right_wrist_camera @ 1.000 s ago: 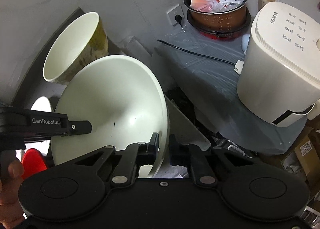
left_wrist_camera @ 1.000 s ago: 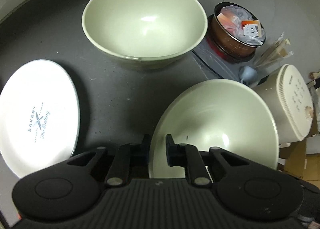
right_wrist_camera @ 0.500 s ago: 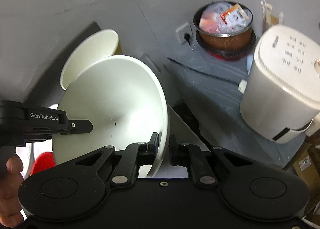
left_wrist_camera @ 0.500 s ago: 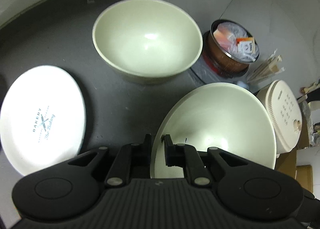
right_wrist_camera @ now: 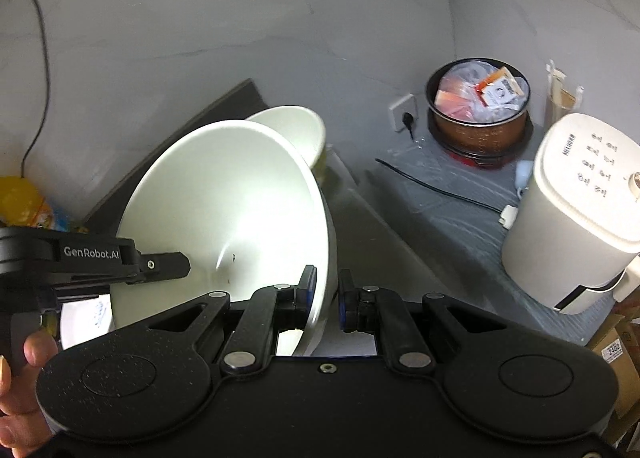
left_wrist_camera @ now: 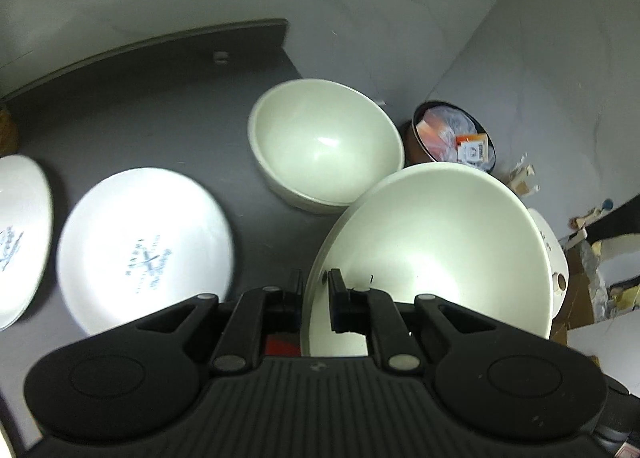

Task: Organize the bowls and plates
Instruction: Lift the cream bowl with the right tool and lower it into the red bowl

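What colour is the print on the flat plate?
Blue lettering on a white plate, blurred; the left wrist view shows it best.

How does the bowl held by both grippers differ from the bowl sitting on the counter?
The held bowl is clamped at its rim by the left gripper and the right gripper; the resting bowl is untouched. The held bowl is tilted and off the dark counter; the resting bowl sits upright on it. Both are plain pale cream, empty, and look alike in shape.
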Demonstrator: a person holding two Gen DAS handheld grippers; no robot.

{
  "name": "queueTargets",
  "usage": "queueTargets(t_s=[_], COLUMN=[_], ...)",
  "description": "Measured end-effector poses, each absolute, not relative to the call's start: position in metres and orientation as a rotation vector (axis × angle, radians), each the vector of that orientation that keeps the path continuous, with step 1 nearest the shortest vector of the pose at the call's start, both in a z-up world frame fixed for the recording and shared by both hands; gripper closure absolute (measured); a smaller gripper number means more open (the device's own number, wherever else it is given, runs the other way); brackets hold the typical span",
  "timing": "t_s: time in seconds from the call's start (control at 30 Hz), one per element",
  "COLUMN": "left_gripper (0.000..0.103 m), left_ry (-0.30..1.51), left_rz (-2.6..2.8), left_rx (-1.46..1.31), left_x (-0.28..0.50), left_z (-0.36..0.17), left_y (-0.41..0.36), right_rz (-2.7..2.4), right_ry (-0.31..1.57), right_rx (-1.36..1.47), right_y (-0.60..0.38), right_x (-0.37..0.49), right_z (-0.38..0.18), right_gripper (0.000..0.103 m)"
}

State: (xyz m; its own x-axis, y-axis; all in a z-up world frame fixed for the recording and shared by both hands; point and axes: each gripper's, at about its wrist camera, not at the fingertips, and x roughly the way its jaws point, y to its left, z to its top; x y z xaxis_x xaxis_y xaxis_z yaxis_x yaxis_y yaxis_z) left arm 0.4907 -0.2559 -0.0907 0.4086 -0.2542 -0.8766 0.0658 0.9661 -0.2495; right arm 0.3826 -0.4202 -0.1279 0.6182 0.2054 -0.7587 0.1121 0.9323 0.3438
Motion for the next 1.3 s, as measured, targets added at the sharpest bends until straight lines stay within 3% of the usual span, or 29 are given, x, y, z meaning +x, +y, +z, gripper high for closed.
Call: queueTargets(t_s=[0.53,1.3], left_gripper=[0.092,0.092], left_ry=[1.120,1.214], left_rz=[-0.148,-0.079], left_rx=[-0.242,-0.299], left_x=[0.441,0.397], left_z=[-0.079,-0.118], left_y=[-0.173,-0.138], right_rz=[0.122,0.173], right_ry=[0.921,1.038], right_rx=[0.351,0.270], right_y=[-0.366,-0.337], right_x=[0.350,0.333], right_z=[-0.114,-0.139], right_gripper=[0.092,0.092])
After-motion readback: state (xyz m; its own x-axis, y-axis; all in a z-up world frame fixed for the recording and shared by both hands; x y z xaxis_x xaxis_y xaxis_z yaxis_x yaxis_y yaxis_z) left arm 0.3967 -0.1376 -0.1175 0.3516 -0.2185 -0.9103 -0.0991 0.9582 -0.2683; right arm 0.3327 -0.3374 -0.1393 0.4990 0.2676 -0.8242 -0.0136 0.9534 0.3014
